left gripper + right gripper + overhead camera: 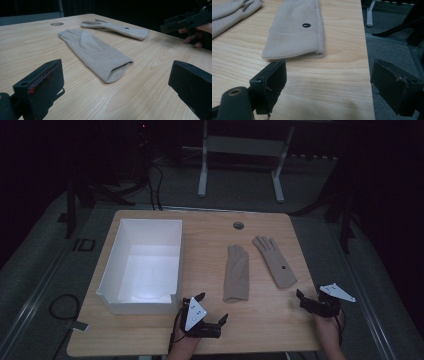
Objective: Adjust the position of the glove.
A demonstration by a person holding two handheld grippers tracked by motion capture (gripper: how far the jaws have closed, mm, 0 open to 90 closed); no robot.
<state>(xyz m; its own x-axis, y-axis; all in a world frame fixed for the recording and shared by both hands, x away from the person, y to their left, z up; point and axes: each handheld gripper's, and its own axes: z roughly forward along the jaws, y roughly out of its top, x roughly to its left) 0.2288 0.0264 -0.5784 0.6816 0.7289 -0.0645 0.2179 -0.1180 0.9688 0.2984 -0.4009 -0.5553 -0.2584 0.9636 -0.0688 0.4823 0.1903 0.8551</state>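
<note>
Two beige gloves lie flat on the wooden table [260, 320]. The left glove [236, 272] [97, 53] has its cuff toward me. The right glove [275, 261] [297, 37] carries a small dark dot. My left gripper [212, 307] [117, 85] hovers low near the table's front edge, just short of the left glove's cuff, open with nothing between its jaws. My right gripper [310, 296] [332, 82] is at the table's right front corner, just short of the dotted glove's cuff, open and empty too. The left gripper view catches the right gripper [185, 21] held in a hand.
A white open box [142, 265] stands on the left half of the table. A round cable hole [238, 225] sits near the far edge. The table's right edge [365, 62] runs close beside my right gripper, with grey floor beyond. White frame legs [202, 170] stand behind the table.
</note>
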